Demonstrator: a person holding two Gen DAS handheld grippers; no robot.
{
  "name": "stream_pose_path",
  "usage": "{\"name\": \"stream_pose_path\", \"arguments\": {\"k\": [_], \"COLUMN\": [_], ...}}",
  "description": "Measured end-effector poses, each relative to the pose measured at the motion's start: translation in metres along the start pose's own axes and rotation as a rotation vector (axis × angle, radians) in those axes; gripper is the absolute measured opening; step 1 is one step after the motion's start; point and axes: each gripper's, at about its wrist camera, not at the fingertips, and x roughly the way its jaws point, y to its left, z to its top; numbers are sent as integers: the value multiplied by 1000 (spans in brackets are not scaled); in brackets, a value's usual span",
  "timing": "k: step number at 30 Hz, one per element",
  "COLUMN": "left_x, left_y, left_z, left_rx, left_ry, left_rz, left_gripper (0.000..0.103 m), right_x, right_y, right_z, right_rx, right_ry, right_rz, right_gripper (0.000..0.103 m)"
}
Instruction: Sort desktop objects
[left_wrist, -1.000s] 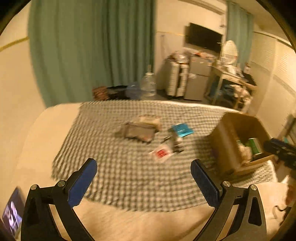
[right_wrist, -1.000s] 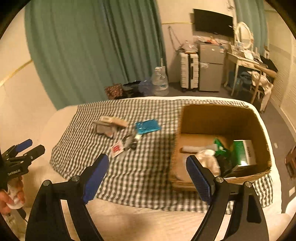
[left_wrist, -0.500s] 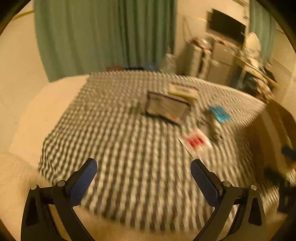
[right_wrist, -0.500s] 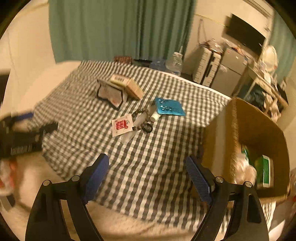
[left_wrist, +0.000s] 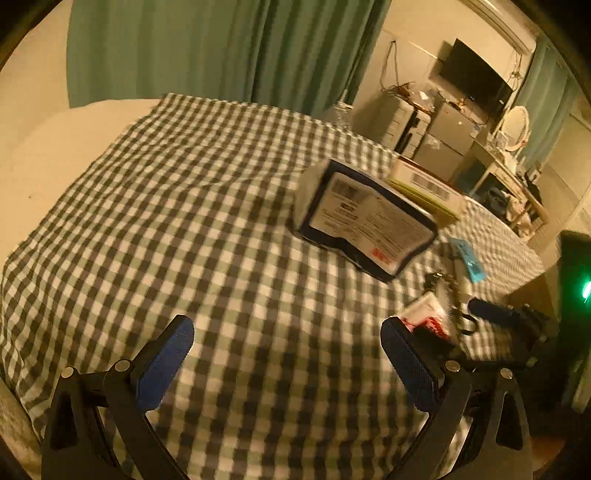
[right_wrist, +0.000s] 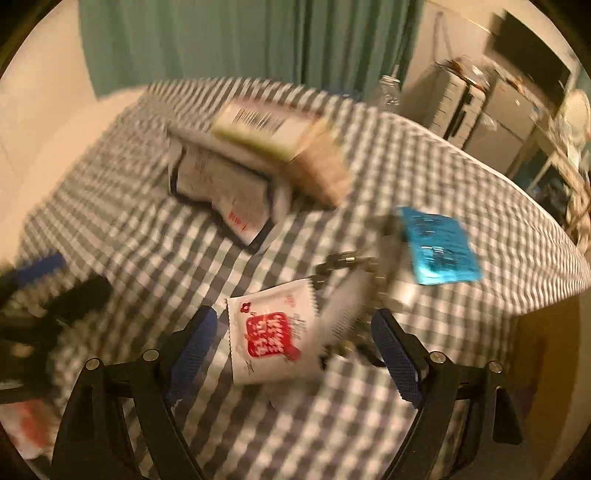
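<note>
Both came down from a wide view; right hand-held gripper (right_wrist: 291, 347) spread over red-and-white sachet (right_wrist: 271, 334) at 6 o'clock, left hand-held gripper (left_wrist: 286, 365) spread, empty. Pick imminent.

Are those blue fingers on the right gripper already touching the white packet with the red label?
Cannot tell. In the right wrist view the white packet lies between the right gripper's open fingers, but motion blur hides any gap.

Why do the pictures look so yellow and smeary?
Both views carry warm, dim room light. The right wrist view is badly motion-blurred: the white and red sachet and blue packet smear. The left wrist view is sharper; the dark labelled pouch reads clearly, and edges bend from the fisheye.
</note>
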Motion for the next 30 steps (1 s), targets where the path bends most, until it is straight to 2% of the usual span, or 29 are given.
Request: {"name": "stream_pose_path", "arguments": {"k": [2,4,5,6,7,8,9,10,12,18,20,27,28,30], "left_x": [6,14,14,14,11,9,7,6,5,8,8,9,12,21], "left_y": [2,6,8,8,10,11,11,10,9,1,-8,-58,-62,-64], "left_z": [-1,-3,-1,1,2,2,2,2,1,4,6,20,24,32], "left_rx": [-3,-25,-34,-41,-49,-50,-48,-44,-34,8,46,313,356,414], "left_ry": [25,65,68,64,48,38,21,18,14,-12,-39,-277,-297,-267], "left_rz": [-5,-12,-9,-9,-13,-16,-14,-11,-17,-58,-67,-62,-54,-48], "left_gripper": [103,103,103,103,103,103,103,103,103,103,103,103,103,103], "right_x": [13,30,29,27,24,20,13,8,1,-21,-23,-28,-29,-26], "right_y": [11,16,18,18,16,11,2,-7,-17,-26,-35,-56,-57,-63], "right_z": [-2,-7,-11,-11,-12,-12,-12,-14,-20,-31,-28,-11,-11,-11], "right_rx": [-56,-56,-63,-65,-56,-29,12,56,98,97,126,219,227,275], "right_ry": [33,98,70,68,66,59,50,48,38,-7,-18,-42,-44,-21], "right_rz": [5,1,-9,-13,-15,-11,16,60,92,28,32,29,31,69], "right_gripper": [84,85,86,82,63,52,31,19,12,8,8,8,8,8]}}
